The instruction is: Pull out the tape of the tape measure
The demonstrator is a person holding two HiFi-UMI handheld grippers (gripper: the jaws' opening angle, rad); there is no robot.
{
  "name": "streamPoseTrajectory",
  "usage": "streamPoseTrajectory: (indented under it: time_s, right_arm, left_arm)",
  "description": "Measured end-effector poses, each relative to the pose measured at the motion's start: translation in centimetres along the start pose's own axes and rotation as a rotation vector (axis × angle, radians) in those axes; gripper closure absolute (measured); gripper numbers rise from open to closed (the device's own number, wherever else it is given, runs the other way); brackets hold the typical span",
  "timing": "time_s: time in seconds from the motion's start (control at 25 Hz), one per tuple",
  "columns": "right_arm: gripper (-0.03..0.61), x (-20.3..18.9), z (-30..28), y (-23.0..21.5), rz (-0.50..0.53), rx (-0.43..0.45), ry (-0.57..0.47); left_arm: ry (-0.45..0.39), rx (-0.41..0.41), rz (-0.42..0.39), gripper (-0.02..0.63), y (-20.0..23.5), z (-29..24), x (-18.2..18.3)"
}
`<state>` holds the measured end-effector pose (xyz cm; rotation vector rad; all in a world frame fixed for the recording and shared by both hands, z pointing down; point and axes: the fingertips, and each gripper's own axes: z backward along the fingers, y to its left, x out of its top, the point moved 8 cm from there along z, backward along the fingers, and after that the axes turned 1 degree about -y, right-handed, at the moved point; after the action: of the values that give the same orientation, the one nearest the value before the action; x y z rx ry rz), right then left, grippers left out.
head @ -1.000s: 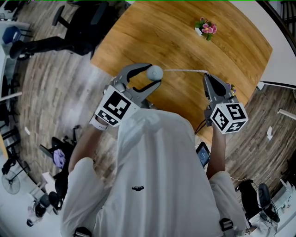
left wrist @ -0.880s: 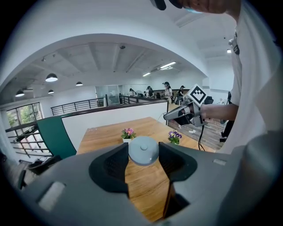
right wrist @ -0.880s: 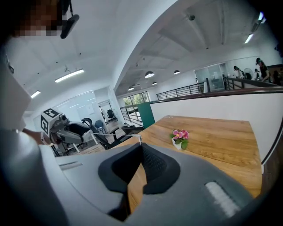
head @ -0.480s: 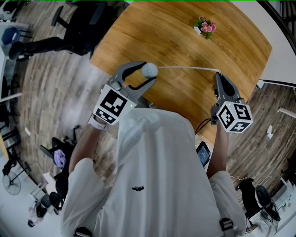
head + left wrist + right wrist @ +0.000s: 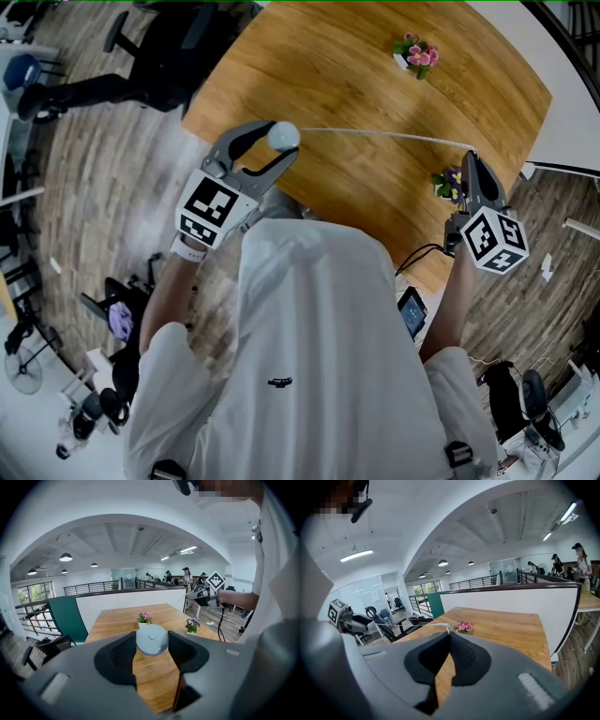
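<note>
Wooden table with pink flowers (purple flowers near its edge)

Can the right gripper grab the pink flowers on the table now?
Probably not yet. The right gripper has its jaws shut on the end of the tape coming from the tape measure. Nothing stands before the pink flowers, but it would have to let go first.

Right gripper: we see its jaws closed together on the end of the tape, which runs as a thin straight line leftward toward the left gripper. Just beyond the jaw tips, pink flowers stand on the wooden table.
</note>
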<state>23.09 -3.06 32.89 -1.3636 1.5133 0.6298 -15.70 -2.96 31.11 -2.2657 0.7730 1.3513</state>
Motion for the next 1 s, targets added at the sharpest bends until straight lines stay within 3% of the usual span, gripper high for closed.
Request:
streamPoseTrajectory:
  time_s: [0.72, 0.84, 1.0]
  right_arm:
    - [0.574, -0.3, -0.1, -1.4, 0.005, -0.067, 0.021]
    - [0.574, 0.0, 0.4, -2.2, -0.010, -0.094, 0.008]
    - [0.575, 0.6, -0.2, -1.4, 0.026, -0.057, 0.014]
  left_arm:
    - [0.026, -0.001, -0.028, 0.379, 0.0, -0.3, -0.4]
    - [0.032, 0.015, -0.003, 0.379, 0.7, 0.2, -1.0]
    - [0.028, 0.031, 0.038, 0.379, 1.3, 0.5, -1.2]
